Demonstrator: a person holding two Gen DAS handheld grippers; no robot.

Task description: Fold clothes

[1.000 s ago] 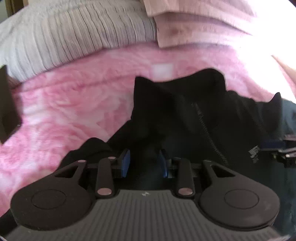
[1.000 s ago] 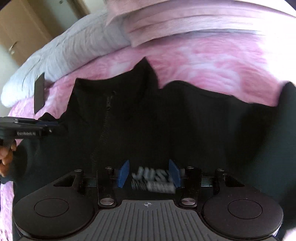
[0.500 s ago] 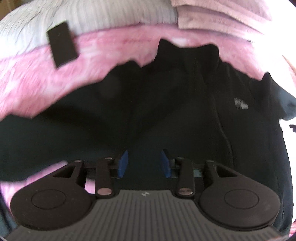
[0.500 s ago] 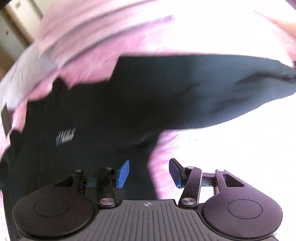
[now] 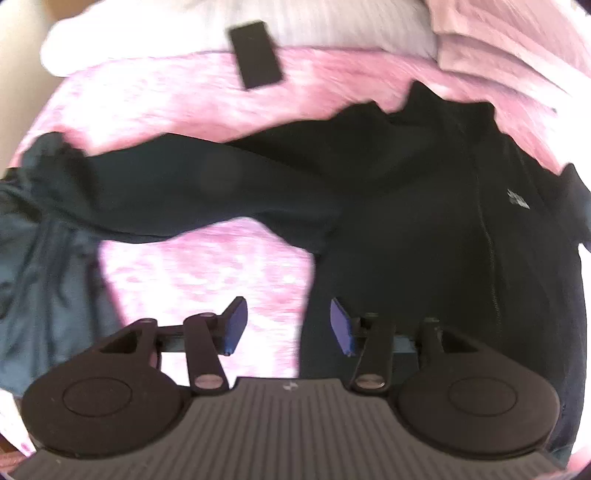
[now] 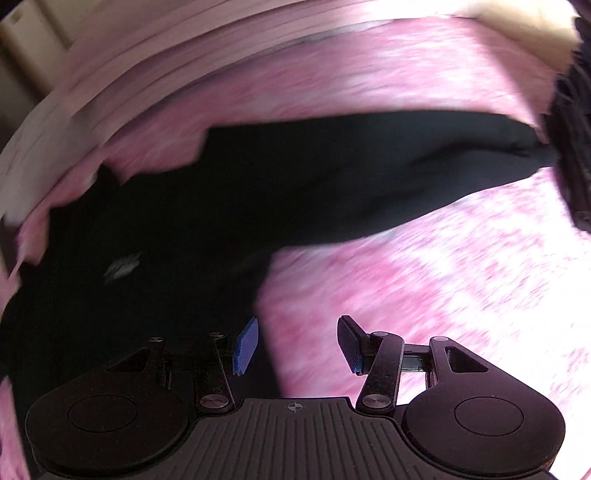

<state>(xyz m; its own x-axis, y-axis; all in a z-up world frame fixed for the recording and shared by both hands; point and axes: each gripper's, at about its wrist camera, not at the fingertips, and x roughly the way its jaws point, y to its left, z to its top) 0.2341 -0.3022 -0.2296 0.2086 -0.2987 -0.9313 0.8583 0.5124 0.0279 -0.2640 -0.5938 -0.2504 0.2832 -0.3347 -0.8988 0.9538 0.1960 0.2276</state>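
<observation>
A black zip jacket [image 5: 424, 221] lies spread on the pink blanket, front up, with a small grey logo on the chest. Its one sleeve [image 5: 184, 192] stretches out to the left in the left wrist view. The other sleeve [image 6: 406, 166] reaches right in the right wrist view. My left gripper [image 5: 286, 323] is open, hovering at the jacket's lower left side edge, holding nothing. My right gripper [image 6: 297, 343] is open too, at the jacket's lower right side edge, its left pad over the black cloth and its right pad over the blanket.
A fluffy pink blanket [image 5: 177, 273] covers the bed. A black flat rectangle [image 5: 255, 55] lies near a grey-white pillow [image 5: 332, 26]. Folded pale pink bedding [image 5: 509, 48] sits at the head. A dark blue-grey garment [image 5: 40, 269] lies at the left. A dark fringed object [image 6: 569, 118] is at the right edge.
Both grippers have pulled back from the jacket's chest to its outer side edges. The jaws of both have widened, and both sleeves now lie stretched outward.
</observation>
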